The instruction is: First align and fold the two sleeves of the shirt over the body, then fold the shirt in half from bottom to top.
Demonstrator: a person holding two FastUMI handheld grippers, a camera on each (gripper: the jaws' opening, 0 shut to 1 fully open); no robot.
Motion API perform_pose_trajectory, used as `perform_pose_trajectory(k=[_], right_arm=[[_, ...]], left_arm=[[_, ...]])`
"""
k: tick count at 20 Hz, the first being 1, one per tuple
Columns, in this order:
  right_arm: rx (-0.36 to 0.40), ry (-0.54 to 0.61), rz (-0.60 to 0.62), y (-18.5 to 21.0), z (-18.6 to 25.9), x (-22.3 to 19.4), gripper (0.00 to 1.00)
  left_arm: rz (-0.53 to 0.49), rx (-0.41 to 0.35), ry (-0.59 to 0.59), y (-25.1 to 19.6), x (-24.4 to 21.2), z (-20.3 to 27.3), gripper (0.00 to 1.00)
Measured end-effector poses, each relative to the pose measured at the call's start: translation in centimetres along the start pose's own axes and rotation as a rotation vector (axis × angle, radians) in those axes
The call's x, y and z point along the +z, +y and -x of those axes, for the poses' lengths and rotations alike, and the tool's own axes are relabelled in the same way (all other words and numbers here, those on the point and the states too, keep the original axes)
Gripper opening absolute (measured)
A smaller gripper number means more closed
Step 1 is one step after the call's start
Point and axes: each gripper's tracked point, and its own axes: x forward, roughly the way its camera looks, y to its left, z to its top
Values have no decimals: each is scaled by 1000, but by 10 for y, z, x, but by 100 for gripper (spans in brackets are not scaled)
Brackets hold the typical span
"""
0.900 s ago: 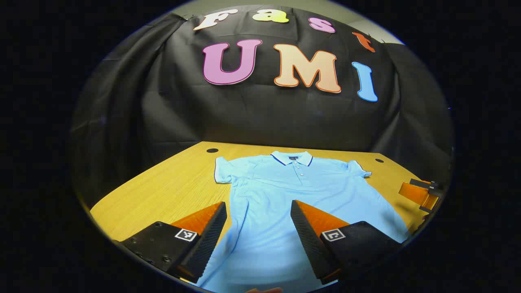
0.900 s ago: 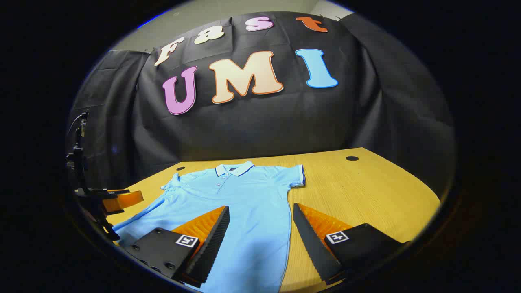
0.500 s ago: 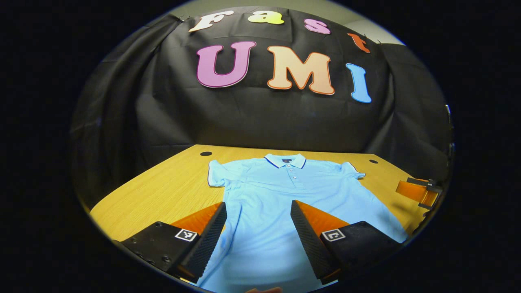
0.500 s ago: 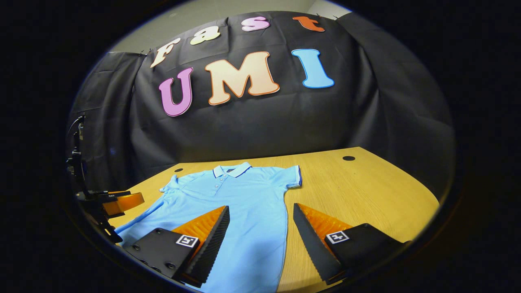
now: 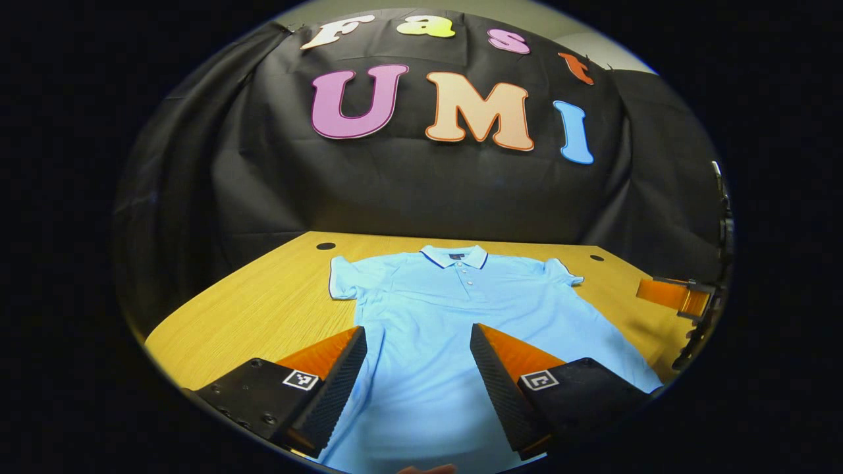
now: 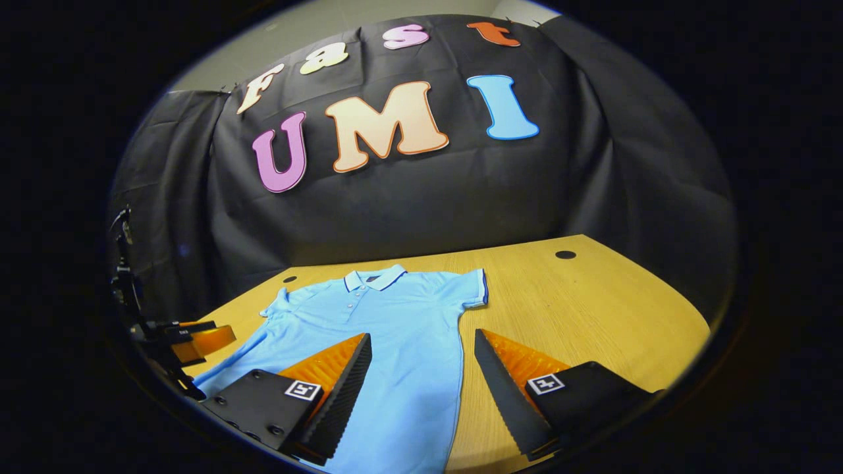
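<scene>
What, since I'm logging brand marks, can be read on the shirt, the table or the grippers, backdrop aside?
On the shirt: no readable text; its dark neck tag is too small to read.
On the left gripper and right gripper: square marker patterns, no words.
On the table: none.

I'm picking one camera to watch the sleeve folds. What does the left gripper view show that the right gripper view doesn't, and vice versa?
Left gripper view: the left gripper, open above the shirt's lower body, and the right gripper off to the side. Right gripper view: the right gripper's open fingers straddling the shirt's side edge, with wide bare table beyond. Both: the shirt flat and unfolded on the wooden table, collar far, sleeves spread.
</scene>
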Motion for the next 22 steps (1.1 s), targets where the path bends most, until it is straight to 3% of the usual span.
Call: perform_pose_trajectory(k=[6, 12, 13, 14, 16, 22], right_arm=[[9, 62, 44, -5, -34, 34, 94], [-10, 168, 46, -20, -103, 64, 97], [-19, 192, 40, -22, -116, 64, 94], [-24, 218, 44, -26, -130, 65, 97], [-65, 261, 79, -40, -155, 67, 94], [-130, 378, 83, -65, -221, 48, 97]], left_arm=[[-1, 9, 0, 10, -2, 8, 95], [14, 15, 1, 20, -8, 14, 95], [15, 17, 2, 22, -8, 15, 95], [15, 20, 3, 25, -9, 15, 95], [19, 19, 6, 27, -11, 15, 95], [29, 36, 19, 41, -15, 12, 95]])
